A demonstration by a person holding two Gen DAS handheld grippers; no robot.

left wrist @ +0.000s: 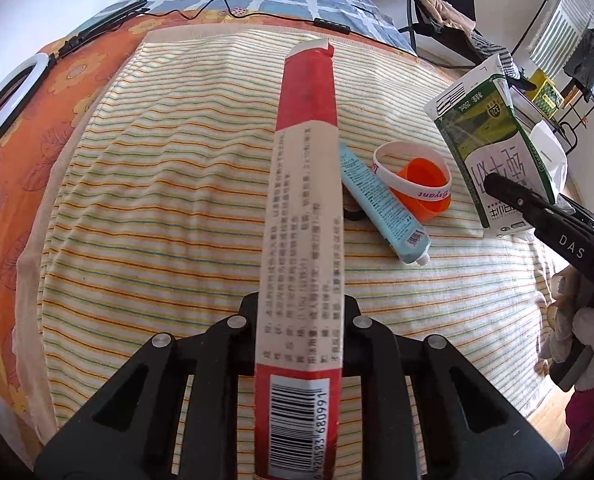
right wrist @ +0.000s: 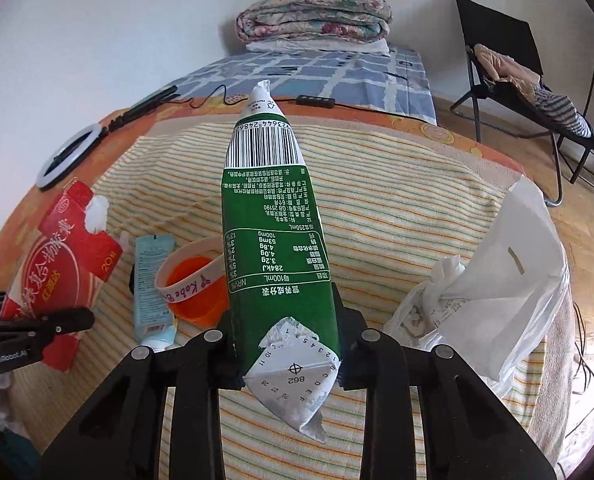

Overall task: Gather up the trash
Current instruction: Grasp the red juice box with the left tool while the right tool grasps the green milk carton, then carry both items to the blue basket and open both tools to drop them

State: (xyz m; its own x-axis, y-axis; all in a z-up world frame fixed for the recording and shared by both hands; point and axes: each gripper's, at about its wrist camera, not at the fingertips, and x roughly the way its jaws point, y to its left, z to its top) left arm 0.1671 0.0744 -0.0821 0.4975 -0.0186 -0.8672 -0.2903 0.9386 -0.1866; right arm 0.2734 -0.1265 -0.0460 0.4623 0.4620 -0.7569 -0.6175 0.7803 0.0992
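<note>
Striped blanket (left wrist: pixel 169 184): wristband (right wrist: pixel 195 280) reads "Kobe", carton (right wrist: pixel 275 240) "250mL".

Tube (left wrist: pixel 385 204) left of wristband (left wrist: pixel 413 172)

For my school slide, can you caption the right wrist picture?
Right hand-held gripper clamps a flattened green milk carton above the striped blanket.

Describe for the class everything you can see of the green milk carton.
The green milk carton is a flattened, crumpled paperboard pack with white printed text, a barcode near its far end and a creased white folded end with a printed dial near the camera. The right claw clamps it by that near end, holding it lifted above the striped cloth, long axis pointing away.
</note>
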